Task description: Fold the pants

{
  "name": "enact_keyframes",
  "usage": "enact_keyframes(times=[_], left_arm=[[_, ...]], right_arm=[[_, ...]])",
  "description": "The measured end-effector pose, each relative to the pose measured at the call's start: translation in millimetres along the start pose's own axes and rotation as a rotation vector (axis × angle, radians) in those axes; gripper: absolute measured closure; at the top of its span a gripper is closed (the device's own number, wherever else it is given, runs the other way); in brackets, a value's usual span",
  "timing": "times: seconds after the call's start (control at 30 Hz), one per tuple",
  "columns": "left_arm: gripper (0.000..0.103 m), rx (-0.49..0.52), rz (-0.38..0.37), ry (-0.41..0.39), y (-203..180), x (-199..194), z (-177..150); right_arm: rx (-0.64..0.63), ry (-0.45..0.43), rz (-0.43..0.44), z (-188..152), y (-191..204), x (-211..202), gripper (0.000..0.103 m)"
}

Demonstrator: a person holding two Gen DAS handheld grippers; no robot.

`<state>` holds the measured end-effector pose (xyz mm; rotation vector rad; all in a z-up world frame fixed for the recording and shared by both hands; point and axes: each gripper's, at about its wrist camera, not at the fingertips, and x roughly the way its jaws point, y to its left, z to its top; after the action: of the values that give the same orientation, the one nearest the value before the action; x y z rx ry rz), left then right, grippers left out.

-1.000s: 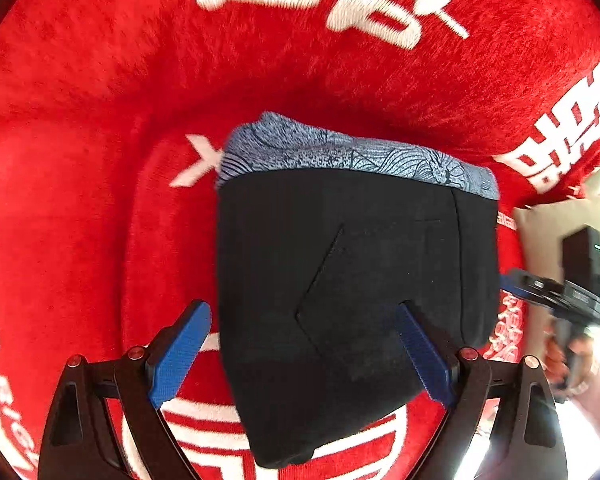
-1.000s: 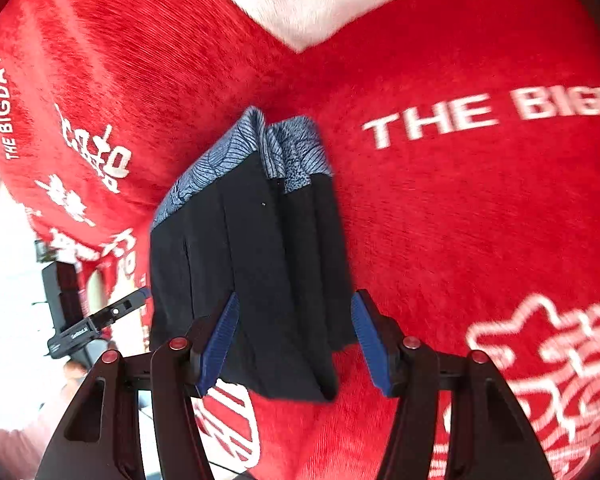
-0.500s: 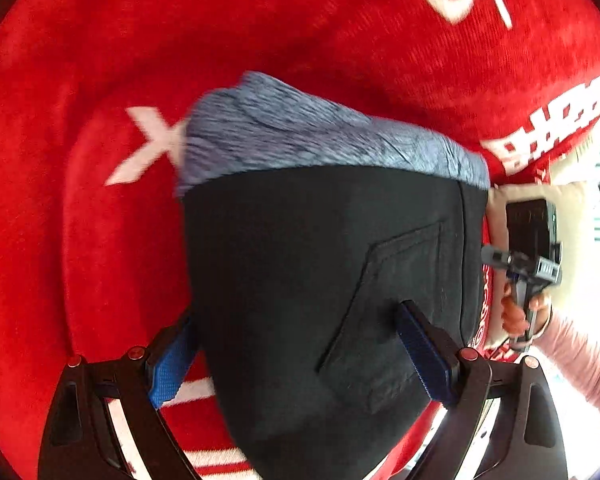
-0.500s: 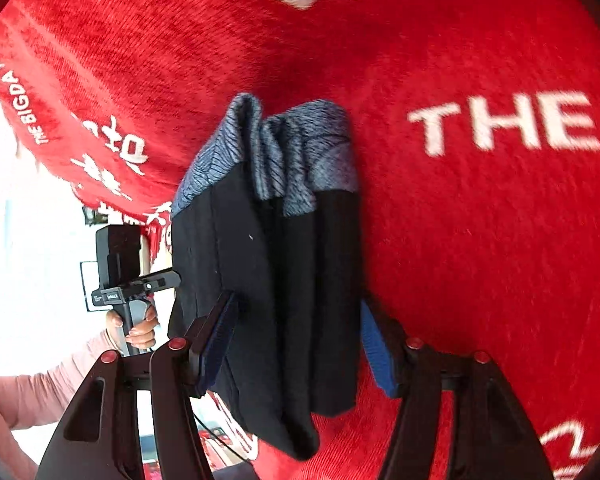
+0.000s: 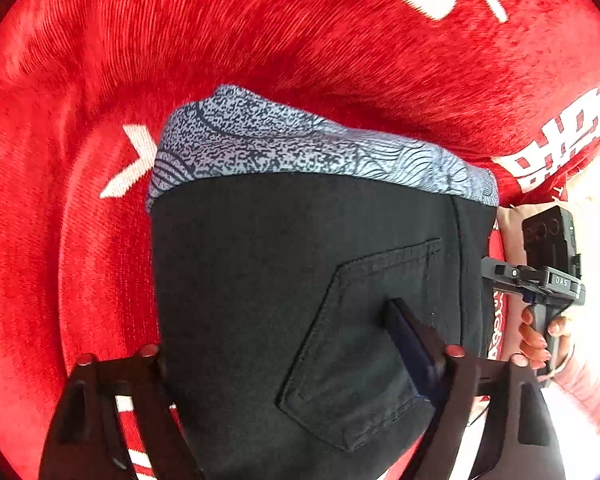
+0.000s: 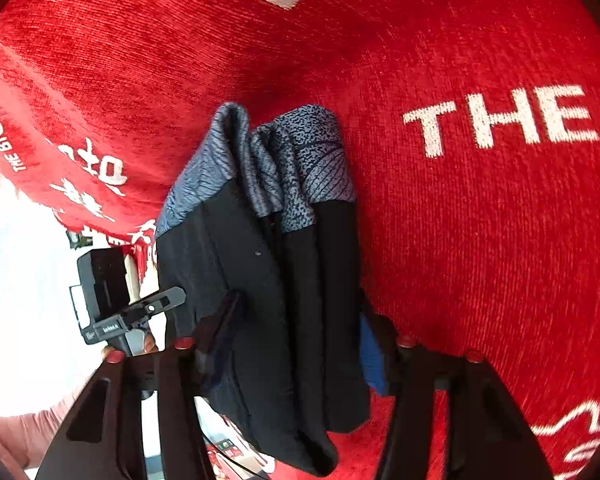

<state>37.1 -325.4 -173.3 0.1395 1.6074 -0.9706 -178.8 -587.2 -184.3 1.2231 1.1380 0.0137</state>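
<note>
A red cloth (image 5: 300, 60) with white lettering is spread over the whole surface. On it the folded black pants (image 5: 300, 300), with a blue-grey patterned band (image 5: 300, 152) at the far end, are seen as a thick bundle partly raised off the cloth. The left tongs (image 5: 284, 344) are closing with the bundle between them; one finger (image 5: 408, 344) is pressed on the back pocket (image 5: 364, 352), the other is hidden beside the fabric. The right tongs (image 6: 296, 332) are closing on the bundle's stacked side folds, fabric filling the gap. A hand (image 5: 536, 340) on a grip handle is seen at the edge.
</note>
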Motion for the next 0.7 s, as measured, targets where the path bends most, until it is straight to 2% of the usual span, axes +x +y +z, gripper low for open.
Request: enact_keyframes(times=[0.03,0.13,0.2,0.47,0.7], left_arm=[[0.033,0.012,0.008,-0.012,-3,-5,-2],[0.046,0.037,0.028,-0.037,-6,-20,-7],[0.050,0.035,0.026,-0.048,-1,-33,-11],[0.052,0.046,0.036,-0.078,-10,-73,-31],[0.052,0.070,0.043,-0.094,-33,-106,-64]], right_arm=[[-0.003,-0.007,-0.005,-2,3,-3,0.056],[-0.021,-0.017,-0.009,-5,14,-10,0.061],[-0.016,-0.028,0.015,-10,21,-16,0.064],[-0.018,-0.030,0.049,-32,41,-33,0.065],[-0.021,-0.043,0.082,-72,54,-62,0.065]])
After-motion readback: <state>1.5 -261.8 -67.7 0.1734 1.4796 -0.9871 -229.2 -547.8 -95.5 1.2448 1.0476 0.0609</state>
